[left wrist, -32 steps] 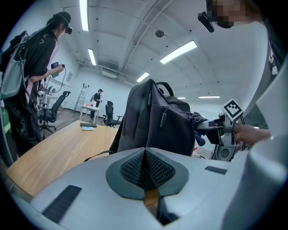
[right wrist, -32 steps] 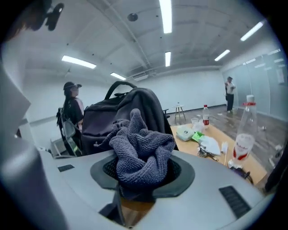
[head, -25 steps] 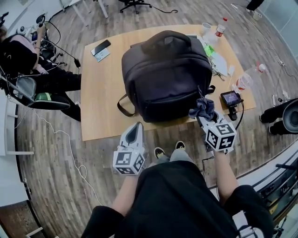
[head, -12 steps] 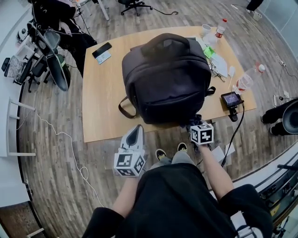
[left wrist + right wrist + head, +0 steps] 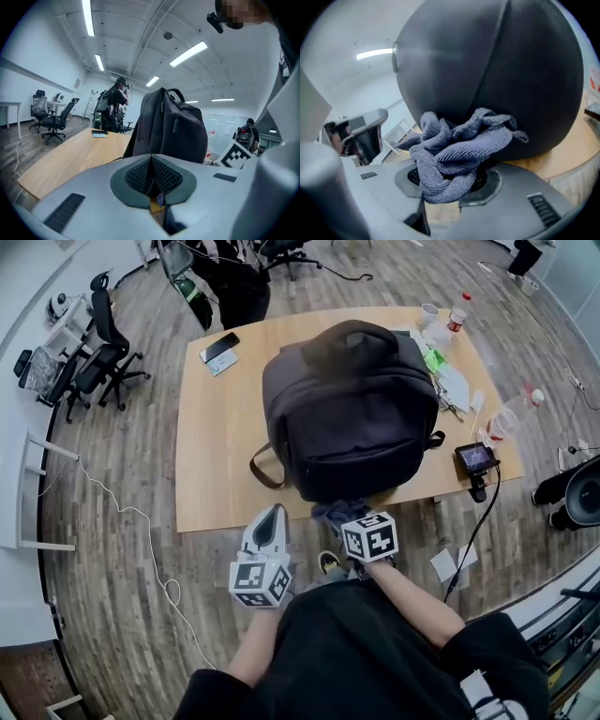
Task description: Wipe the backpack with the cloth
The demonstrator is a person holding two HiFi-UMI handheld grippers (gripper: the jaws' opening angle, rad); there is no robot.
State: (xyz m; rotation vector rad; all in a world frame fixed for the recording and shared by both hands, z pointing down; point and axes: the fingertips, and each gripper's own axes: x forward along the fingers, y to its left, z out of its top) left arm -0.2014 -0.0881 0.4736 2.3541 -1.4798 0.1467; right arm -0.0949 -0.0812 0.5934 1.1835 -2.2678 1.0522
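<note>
The backpack (image 5: 352, 409) stands upright on the wooden counter (image 5: 216, 456), its dark lower face turned toward the person and its base close to the counter's near edge. The right tool (image 5: 342, 518) is low in front of that face and pinches a bunched blue-grey cloth (image 5: 457, 150) between its jaws. Most of the fabric spills forward past the tips, and it lies against, or just short of, the bag's bottom panel; I cannot tell which. The left tool (image 5: 271, 514) hangs off to the left of the bag, below the counter edge, with its jaws pressed together on nothing. To wipe well here, I judge that the loose wad should meet the fabric first, not the hard jaw tips, so the right tool wants to lean in until the cloth flattens against the panel. It should then draw along in long overlapping strokes that follow the seam line. The bag is soft and tall, so a firm push low down would likely tip or slide it back toward the small clutter at the far right of the counter. A light, even pressure seems wiser, or the idle left tool could brace the bag's side near the strap loop (image 5: 263, 468). The grip on the cloth looks deep enough to hold through a stroke.
</note>
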